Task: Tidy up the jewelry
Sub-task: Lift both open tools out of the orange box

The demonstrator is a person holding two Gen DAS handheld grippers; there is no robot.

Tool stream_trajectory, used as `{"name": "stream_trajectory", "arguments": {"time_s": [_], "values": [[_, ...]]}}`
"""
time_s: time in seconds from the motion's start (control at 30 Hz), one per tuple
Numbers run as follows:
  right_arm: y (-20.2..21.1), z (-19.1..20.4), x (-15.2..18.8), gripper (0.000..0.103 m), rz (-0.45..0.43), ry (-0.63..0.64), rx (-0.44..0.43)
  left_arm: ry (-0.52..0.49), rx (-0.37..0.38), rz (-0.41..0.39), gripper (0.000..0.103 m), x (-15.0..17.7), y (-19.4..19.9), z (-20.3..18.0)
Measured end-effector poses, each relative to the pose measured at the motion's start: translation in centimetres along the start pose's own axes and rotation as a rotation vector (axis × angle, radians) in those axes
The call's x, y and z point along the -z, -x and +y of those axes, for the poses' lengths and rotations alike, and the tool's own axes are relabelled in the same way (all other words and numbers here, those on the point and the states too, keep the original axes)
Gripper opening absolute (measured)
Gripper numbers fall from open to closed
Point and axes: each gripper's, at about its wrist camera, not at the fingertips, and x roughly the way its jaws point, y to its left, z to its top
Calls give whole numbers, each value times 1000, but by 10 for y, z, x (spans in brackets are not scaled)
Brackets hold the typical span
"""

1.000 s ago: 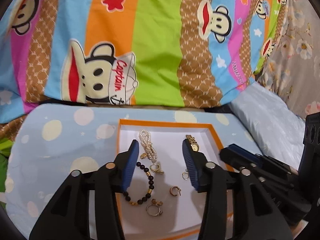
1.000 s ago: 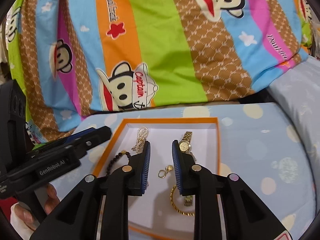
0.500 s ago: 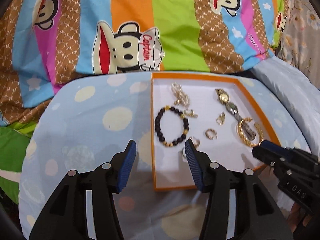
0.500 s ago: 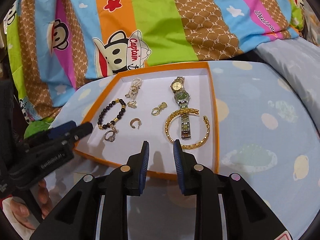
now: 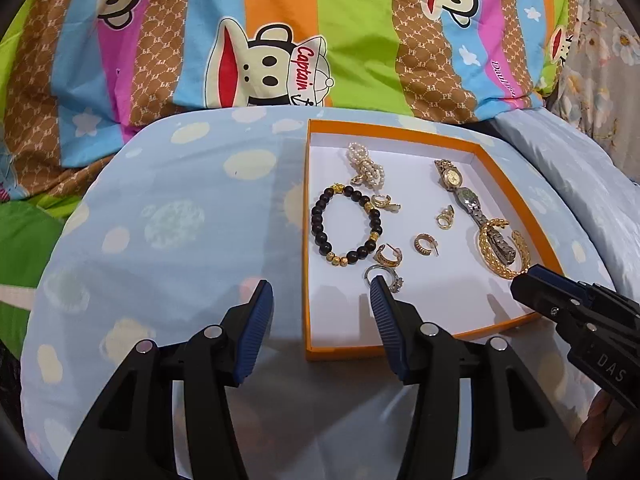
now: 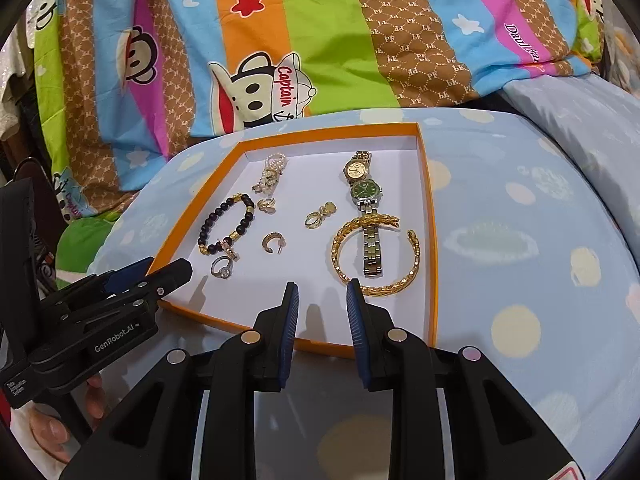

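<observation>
Jewelry: bracelets, watches, rings lie loose in orange tray on a cushion.
Left gripper: fingers released, empty.
Right gripper: fingers narrowly parted, empty.
Risk: gold bangle overlaps silver watch; lifting one may drag both.

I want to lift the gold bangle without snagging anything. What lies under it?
The gold bangle lies over the silver watch strap, which runs through its ring. Whatever is under the strap itself is hidden.

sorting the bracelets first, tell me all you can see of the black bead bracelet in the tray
The black bead bracelet is a closed loop of dark round beads with a few gold spacer beads, lying flat in an oval on the white floor of the orange-rimmed tray, near its left wall. A gold hoop earring touches or overlaps its near edge. No gripper touches it.
</observation>
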Motion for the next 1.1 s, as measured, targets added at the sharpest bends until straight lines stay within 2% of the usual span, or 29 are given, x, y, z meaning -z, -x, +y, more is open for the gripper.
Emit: {"name": "stream_trajectory", "arguments": {"time_s": [0.27, 0.83, 0.93, 0.97, 1.0, 1.1], "values": [[23, 14, 29, 25, -21, 15, 34, 9, 5, -8, 49, 30, 25, -2], [28, 17, 35, 26, -50, 30, 67, 10, -8, -27, 49, 37, 31, -3], [35, 18, 40, 34, -74, 10, 55, 2, -20, -48, 49, 38, 36, -4], [39, 20, 42, 39, -89, 14, 68, -2, -26, -59, 52, 39, 39, -5], [42, 21, 44, 42, -98, 19, 80, -8, -34, -75, 60, 40, 43, -7], [52, 25, 52, 48, -122, 29, 92, -17, -60, -122, 77, 46, 56, -12]]}}
